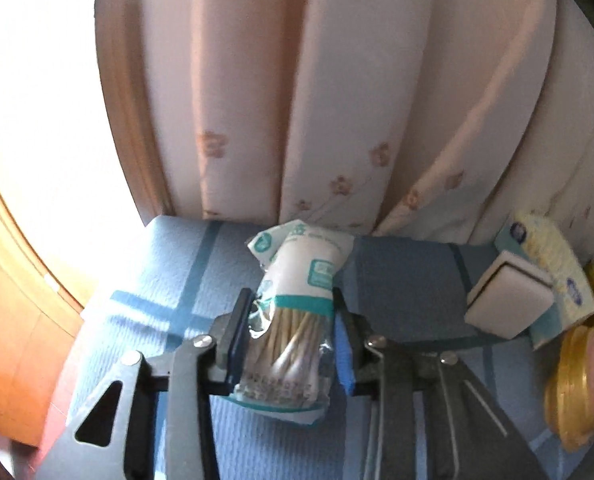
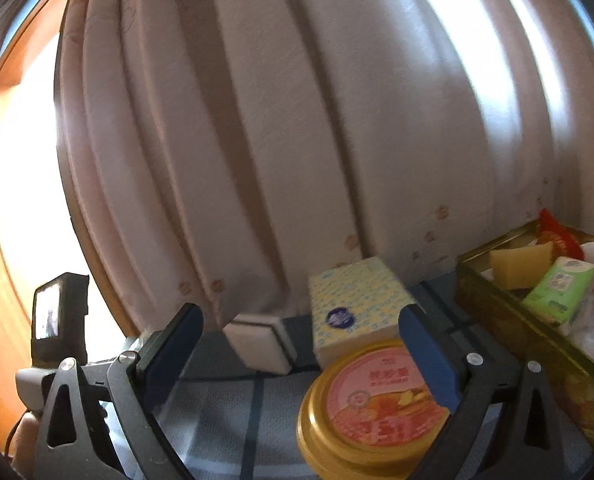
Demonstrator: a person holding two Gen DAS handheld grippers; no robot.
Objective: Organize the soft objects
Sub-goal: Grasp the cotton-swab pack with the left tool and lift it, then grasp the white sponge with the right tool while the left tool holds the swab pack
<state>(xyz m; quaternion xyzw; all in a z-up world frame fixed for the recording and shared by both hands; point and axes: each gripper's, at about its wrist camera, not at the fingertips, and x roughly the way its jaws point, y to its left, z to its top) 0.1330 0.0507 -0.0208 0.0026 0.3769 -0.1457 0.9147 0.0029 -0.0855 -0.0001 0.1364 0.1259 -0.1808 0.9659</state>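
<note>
The swab pack (image 1: 293, 312) is pinched across its clear lower half by the left hand-held gripper (image 1: 293, 336), just above the blue surface (image 1: 145, 264) near the curtain (image 1: 337, 100), likely for carrying to the tray (image 2: 509, 320) at far right, where soft things are gathered. The right hand-held gripper (image 2: 301, 360) is spread wide, empty, over a gold tin (image 2: 361, 412).

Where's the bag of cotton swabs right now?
In the left wrist view, the bag of cotton swabs sits between the left gripper fingers on the blue tablecloth, in front of the curtain, left of the white box.
</note>
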